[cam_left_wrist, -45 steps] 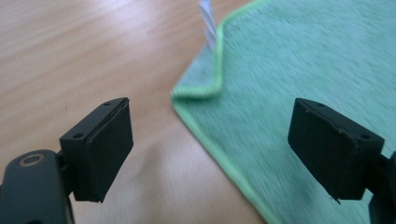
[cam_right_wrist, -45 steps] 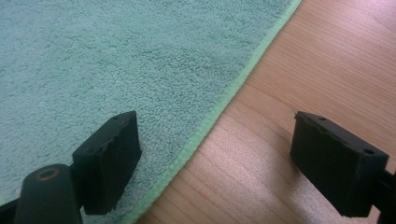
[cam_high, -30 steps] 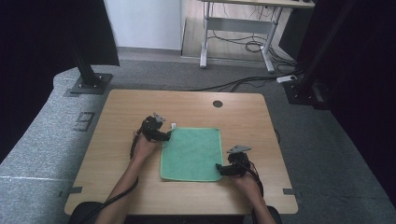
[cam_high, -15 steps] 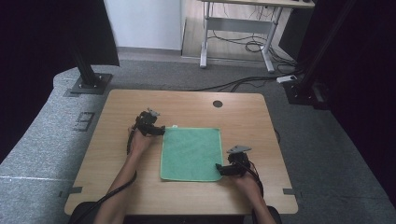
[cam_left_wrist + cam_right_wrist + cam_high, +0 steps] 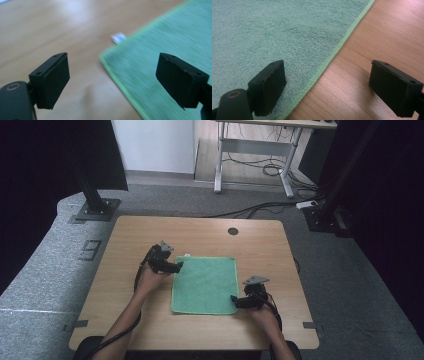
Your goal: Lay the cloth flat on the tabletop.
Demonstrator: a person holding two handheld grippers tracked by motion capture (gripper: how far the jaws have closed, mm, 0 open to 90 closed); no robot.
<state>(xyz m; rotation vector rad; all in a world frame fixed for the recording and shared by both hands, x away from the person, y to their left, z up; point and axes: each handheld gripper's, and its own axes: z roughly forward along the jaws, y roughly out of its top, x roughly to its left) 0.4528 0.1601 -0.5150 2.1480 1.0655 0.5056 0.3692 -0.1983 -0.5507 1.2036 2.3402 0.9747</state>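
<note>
- Green towel (image 5: 204, 284) lies flat on the wooden surface (image 5: 125, 240), between the two tongs.
- Left tongs (image 5: 176, 266) stand wide apart with nothing gripped; their jaws have just been opening further, and in the left gripper view the towel's far left corner (image 5: 105, 56) sits between them, untouched.
- Right tongs (image 5: 234, 300) are also spread, holding nothing; the towel's bright hem (image 5: 329, 58) runs between the jaws, one over cloth, one over bare wood.
- A small white label (image 5: 118, 38) sticks out from the towel's edge just beyond the left tongs.
</note>
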